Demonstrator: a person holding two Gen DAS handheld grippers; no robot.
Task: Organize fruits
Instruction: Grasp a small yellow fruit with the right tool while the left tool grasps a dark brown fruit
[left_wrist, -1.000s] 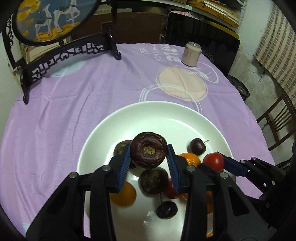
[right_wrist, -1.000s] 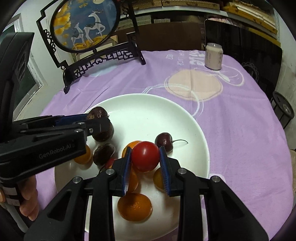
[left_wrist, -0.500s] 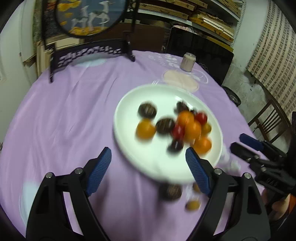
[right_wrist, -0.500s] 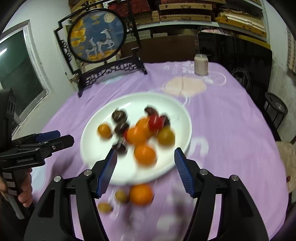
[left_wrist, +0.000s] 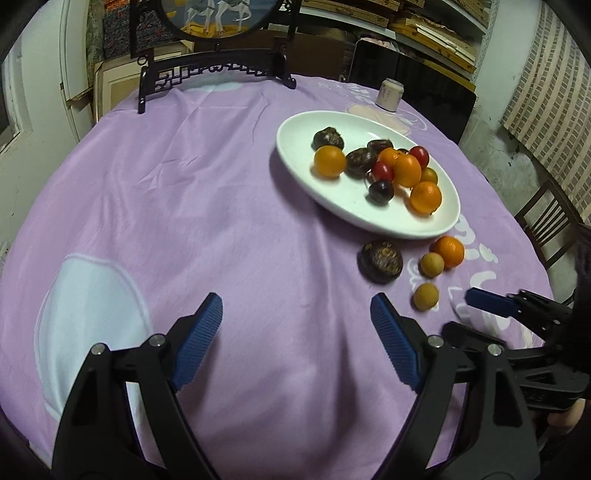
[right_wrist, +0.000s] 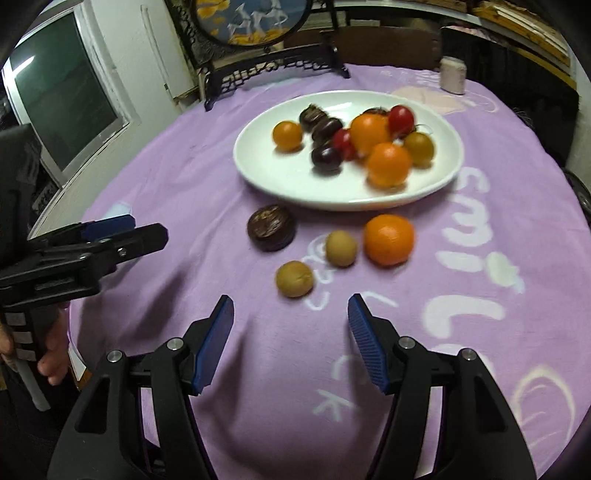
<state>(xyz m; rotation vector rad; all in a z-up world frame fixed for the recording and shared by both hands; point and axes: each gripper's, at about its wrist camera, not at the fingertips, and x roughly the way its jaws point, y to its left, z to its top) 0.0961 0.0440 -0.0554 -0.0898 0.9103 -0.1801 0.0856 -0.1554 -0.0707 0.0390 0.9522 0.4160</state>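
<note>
Left wrist view:
Left gripper: jaws spread wide, nothing between the blue pads, held over bare cloth.
Plate: white, oval-looking, ahead and to the right of this gripper; it carries a heap of fruit.
Fruit on the plate: an orange fruit at the near left, a wrinkled dark fruit behind it, a red tomato at the far side, a dark cherry toward the near rim.
Fruit off the plate: a dark wrinkled fruit, a small orange and two tan round fruits lie on the cloth just past the plate's near rim, ahead-right of the right pad.
Tablecloth: lilac with pale printed shapes.
Right gripper: at the right edge, seen side-on, its blue pad just beside the nearer tan fruit.
Can: pale, upright, beyond the plate.
Screen stand: black carved frame at the table's far edge.

Right wrist view:
Right gripper: jaws apart, empty.
Loose fruit: the nearer tan fruit sits just ahead between the pads; the other tan fruit and small orange lie beyond it side by side; the dark wrinkled fruit lies ahead-left.
Plate: farther ahead, slightly blurred, fruit piled toward its right half.
Left gripper: at the left edge, side-on, well apart from the fruit.
Way in: nothing stands between the pads and the loose fruit.
</note>
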